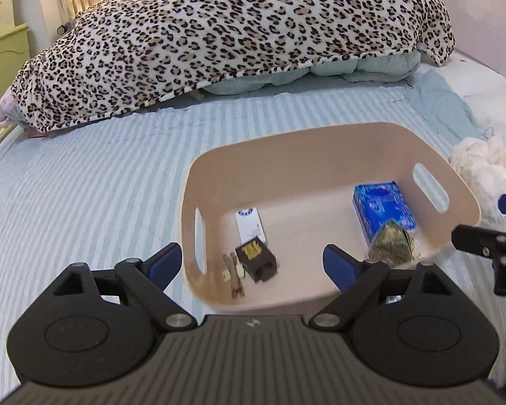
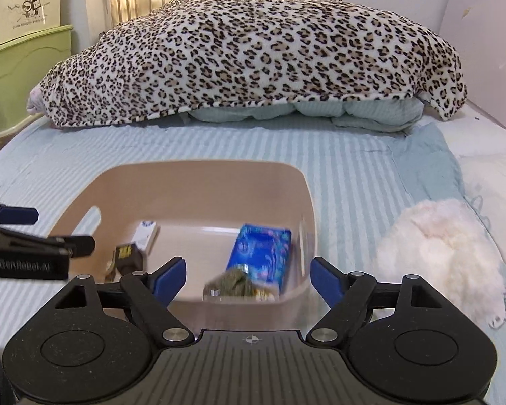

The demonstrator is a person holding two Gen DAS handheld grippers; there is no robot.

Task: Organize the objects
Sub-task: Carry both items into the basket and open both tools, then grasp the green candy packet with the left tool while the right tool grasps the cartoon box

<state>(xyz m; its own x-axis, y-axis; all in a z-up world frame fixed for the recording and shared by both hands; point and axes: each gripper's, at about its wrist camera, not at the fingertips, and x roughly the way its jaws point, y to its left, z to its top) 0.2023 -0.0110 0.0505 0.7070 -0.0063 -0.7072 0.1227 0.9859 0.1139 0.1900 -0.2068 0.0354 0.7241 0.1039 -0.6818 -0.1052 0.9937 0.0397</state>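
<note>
A beige plastic bin (image 1: 286,155) (image 2: 199,175) sits on the striped bed. Inside lie a blue tissue pack (image 1: 383,207) (image 2: 261,253), a greenish packet (image 1: 391,244) (image 2: 234,285), a white card box (image 1: 249,224) (image 2: 146,234), a small dark box with a yellow label (image 1: 256,260) (image 2: 128,256) and a small hair clip (image 1: 234,275). My left gripper (image 1: 256,265) is open and empty over the bin's near left part. My right gripper (image 2: 248,278) is open and empty over the bin's near right part. Each gripper shows at the edge of the other's view.
A leopard-print blanket (image 1: 236,33) (image 2: 253,54) covers a heap of bedding at the far side. A white fluffy item (image 2: 438,253) (image 1: 489,165) lies on the bed right of the bin. Green and cream storage boxes (image 2: 20,50) stand at the left.
</note>
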